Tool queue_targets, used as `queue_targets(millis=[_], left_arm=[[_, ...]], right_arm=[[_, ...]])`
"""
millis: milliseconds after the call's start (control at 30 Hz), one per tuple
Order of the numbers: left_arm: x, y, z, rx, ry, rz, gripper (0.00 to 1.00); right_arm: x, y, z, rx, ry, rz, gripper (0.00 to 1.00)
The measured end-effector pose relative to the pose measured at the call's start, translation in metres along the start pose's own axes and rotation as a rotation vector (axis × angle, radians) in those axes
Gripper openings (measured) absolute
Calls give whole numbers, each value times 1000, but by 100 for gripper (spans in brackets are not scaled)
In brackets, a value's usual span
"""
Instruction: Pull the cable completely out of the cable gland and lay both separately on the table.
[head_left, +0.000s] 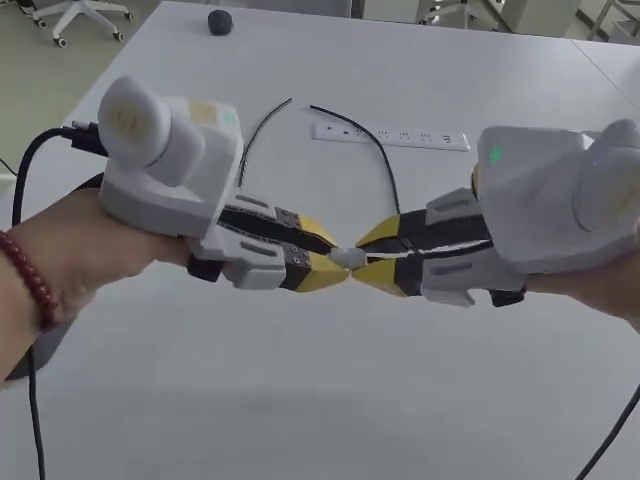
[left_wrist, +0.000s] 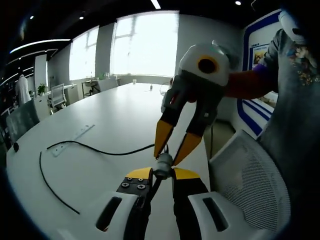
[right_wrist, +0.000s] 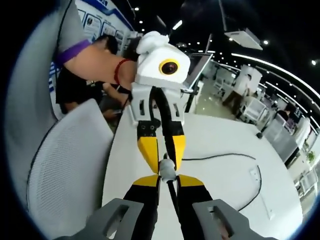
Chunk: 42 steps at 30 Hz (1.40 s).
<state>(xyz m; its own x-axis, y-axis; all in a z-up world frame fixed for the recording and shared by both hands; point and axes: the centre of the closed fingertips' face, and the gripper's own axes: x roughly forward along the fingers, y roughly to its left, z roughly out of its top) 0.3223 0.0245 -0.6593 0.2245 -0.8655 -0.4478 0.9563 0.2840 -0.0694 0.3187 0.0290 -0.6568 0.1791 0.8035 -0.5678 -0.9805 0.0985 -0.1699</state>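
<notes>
Over table (head_left: 300, 400), two hand-held grippers (head_left: 332, 264) (head_left: 366, 259) pinch one gland (head_left: 347, 258).

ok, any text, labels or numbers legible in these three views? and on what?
No text can be read.
Blue and white wall poster, left gripper view: print too blurred.
Blue wall panels, right gripper view: print too small.
Pale sticker on the left gripper, head view: blurred.
Long white power strip on the table: no legible marking.

A white power strip (head_left: 420, 138) and dark round object (head_left: 220, 21) lie on the table (head_left: 300, 400).
</notes>
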Motion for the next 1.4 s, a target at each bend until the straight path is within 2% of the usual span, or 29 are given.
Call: queue_targets(millis=[133, 200, 233, 267, 400, 467, 500, 633, 700, 733, 767, 833, 1000, 1267, 1400], left_arm=[[-1, -2, -1, 40, 7, -9, 16], [-2, -3, -1, 61, 7, -13, 16], [-2, -2, -1, 65, 7, -12, 16], [-3, -3, -2, 75, 6, -15, 16], [-4, -3, -1, 114, 5, -13, 16], [-5, -4, -1, 125, 3, -20, 16], [-5, -5, 0, 132, 1, -21, 16], [-6, -6, 0, 149, 0, -26, 16], [-6, -8, 3, 156, -17, -32, 16], [-7, -9, 5, 152, -24, -33, 16], [-7, -9, 6, 173, -24, -31, 15], [-7, -8, 5, 161, -15, -29, 16], [-8, -8, 6, 153, -24, -30, 16], [-9, -8, 4, 135, -22, -23, 16], [-9, -8, 4, 123, -27, -23, 16]], right_arm=[[0, 3, 1, 65, -16, 34, 9], [1, 5, 3, 135, -37, 59, 9], [0, 4, 4, 138, -46, 61, 9], [0, 5, 9, 170, -75, 74, 8], [2, 3, 8, 203, -74, 85, 7], [3, 5, 6, 259, -63, 103, 9], [3, 5, 7, 250, -71, 107, 9], [4, 9, 6, 299, -74, 130, 9], [6, 11, 2, 326, -53, 144, 9], [6, 13, -3, 328, -26, 146, 8], [7, 14, -3, 312, -29, 144, 8], [6, 13, 0, 270, -41, 123, 8], [4, 13, 2, 274, -50, 131, 8], [1, 14, 0, 220, -35, 99, 11], [-2, 13, -1, 193, -25, 84, 6]])
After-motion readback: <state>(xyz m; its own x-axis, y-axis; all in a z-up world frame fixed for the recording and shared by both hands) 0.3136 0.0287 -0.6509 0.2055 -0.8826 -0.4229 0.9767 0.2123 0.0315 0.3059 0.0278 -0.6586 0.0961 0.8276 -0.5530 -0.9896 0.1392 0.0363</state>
